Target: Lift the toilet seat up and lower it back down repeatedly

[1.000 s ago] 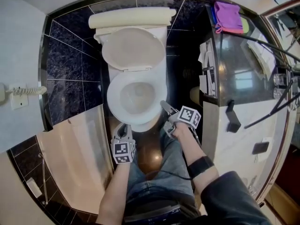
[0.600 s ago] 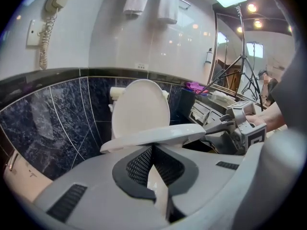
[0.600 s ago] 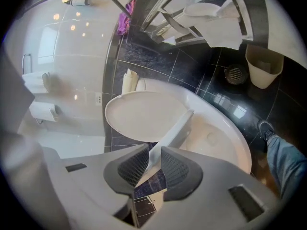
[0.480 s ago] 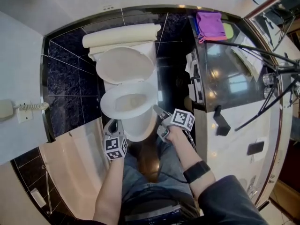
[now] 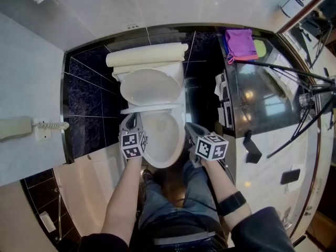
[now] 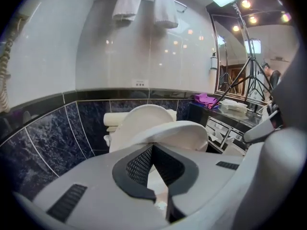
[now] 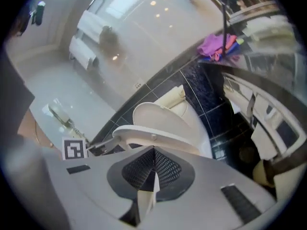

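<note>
The white toilet seat [image 5: 149, 109] stands tilted partway up off the bowl [image 5: 164, 143], with the lid [image 5: 148, 87] upright against the tank. My left gripper [image 5: 129, 121] is at the seat's left side and looks shut and empty. In the left gripper view the raised seat [image 6: 184, 133] hangs just past the left gripper [image 6: 152, 146]. My right gripper [image 5: 189, 127] is at the bowl's right side; its jaws have just been closing and are shut with nothing between them. The seat's rim [image 7: 153, 137] lies right beyond the right gripper [image 7: 154, 150]. Whether either tip touches the seat is unclear.
A cream tank [image 5: 147, 54] sits behind the lid. To the left lie a bathtub [image 5: 89, 180] and a wall phone [image 5: 18, 127]. At the right, a dark counter [image 5: 262, 104] carries a purple cloth [image 5: 239, 38], with tripod legs [image 5: 294, 72] over it. The person's legs are below the bowl.
Both grippers moved from in front of the bowl up to its two sides. The right gripper's jaws went from open to shut. The seat rose from flat on the bowl to partway up.
</note>
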### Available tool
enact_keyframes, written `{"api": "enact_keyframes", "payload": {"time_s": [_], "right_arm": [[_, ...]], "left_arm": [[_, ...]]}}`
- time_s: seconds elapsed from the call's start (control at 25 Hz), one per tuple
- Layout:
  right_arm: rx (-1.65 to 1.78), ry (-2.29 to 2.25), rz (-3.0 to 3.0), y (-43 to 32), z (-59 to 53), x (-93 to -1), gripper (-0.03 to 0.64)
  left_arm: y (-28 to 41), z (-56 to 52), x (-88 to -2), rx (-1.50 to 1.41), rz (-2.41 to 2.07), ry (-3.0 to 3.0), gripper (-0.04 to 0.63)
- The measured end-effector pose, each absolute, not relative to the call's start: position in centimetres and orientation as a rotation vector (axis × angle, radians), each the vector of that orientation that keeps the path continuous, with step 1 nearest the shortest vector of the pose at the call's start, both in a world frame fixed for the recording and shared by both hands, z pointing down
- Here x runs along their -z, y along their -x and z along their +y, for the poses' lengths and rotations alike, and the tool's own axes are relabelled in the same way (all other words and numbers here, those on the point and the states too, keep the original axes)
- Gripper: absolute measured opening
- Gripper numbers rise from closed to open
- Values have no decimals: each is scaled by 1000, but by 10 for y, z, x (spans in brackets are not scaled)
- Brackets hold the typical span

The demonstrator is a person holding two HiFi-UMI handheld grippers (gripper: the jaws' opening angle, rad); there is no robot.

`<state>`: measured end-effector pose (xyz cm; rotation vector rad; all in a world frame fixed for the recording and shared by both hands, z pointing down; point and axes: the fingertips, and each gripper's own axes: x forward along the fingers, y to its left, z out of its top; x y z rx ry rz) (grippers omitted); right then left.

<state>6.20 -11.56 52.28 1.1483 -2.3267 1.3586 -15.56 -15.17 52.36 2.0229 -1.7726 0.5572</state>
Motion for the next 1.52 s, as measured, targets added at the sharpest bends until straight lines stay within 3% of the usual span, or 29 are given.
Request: {"api": "enact_keyframes", "payload": {"time_s": [0.36, 0.92, 1.52], "right_arm": [[-776, -1093, -2373, -76, -125, -498, 12], [-673, -1060, -2393, -78, -130, -489, 12], [-522, -1098, -2402, -60, -95, -435, 12]], "left_arm": [[168, -233, -518, -624, -1808, -2074, 0], [168, -229, -499, -673, -1804, -2098, 0], [166, -103, -409, -605, -1665, -2241, 0]]}}
